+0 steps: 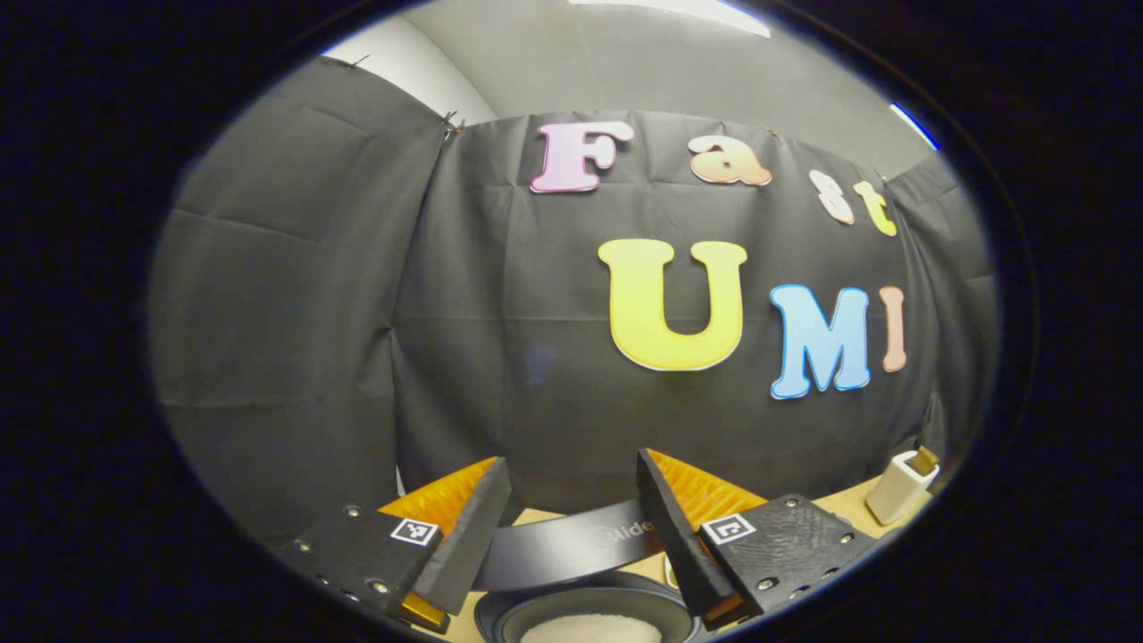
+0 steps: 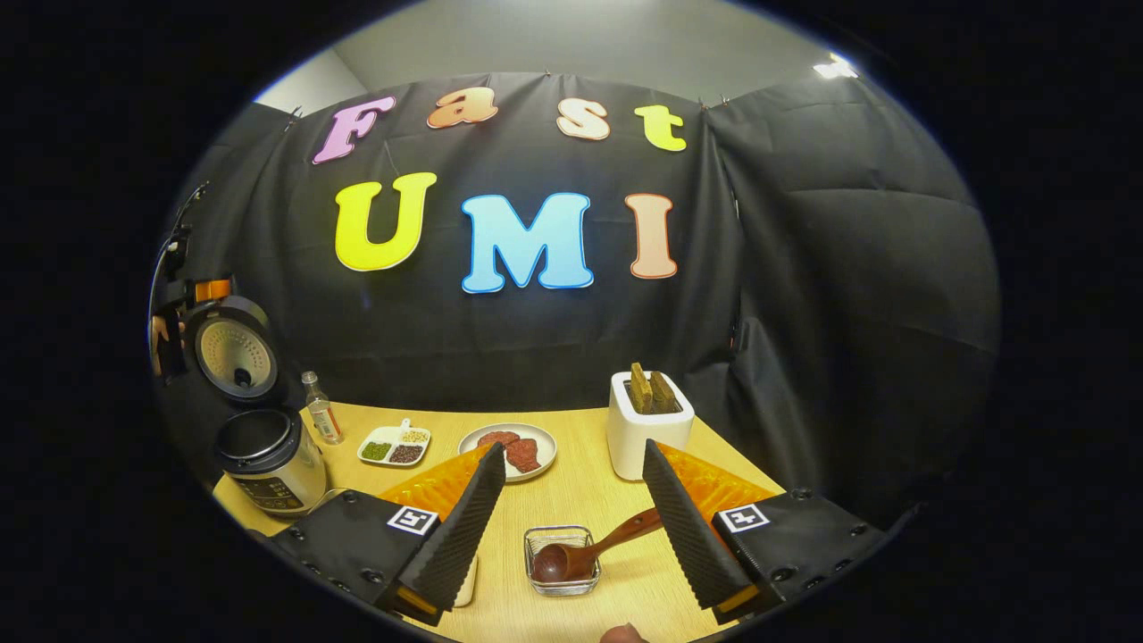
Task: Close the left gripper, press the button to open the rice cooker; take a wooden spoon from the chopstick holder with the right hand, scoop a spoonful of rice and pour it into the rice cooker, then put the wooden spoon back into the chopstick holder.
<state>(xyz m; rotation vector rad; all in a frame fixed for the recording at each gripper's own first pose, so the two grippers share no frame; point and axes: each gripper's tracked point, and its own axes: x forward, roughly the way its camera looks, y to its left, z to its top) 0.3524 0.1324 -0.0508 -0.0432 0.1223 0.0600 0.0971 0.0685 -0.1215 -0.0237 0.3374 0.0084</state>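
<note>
In the right gripper view the rice cooker (image 2: 268, 464) stands at the table's left end with its lid (image 2: 234, 353) raised. A wooden spoon (image 2: 580, 554) rests with its bowl in a small clear square dish (image 2: 561, 561); its handle slants up toward my right finger. My right gripper (image 2: 571, 509) is open above the dish, holding nothing. The white chopstick holder (image 2: 649, 424) with wooden utensils stands just beyond. In the left gripper view my left gripper (image 1: 571, 527) is open over the cooker's dark lid edge (image 1: 571, 549), with white rice (image 1: 589, 628) in the pot below.
A plate (image 2: 487, 451) of red pieces, a divided dish (image 2: 395, 444) of grains and a small bottle (image 2: 321, 409) sit along the back of the wooden table (image 2: 580, 482). The other gripper and a hand (image 2: 161, 344) show beside the raised lid. The holder (image 1: 902, 487) is far right.
</note>
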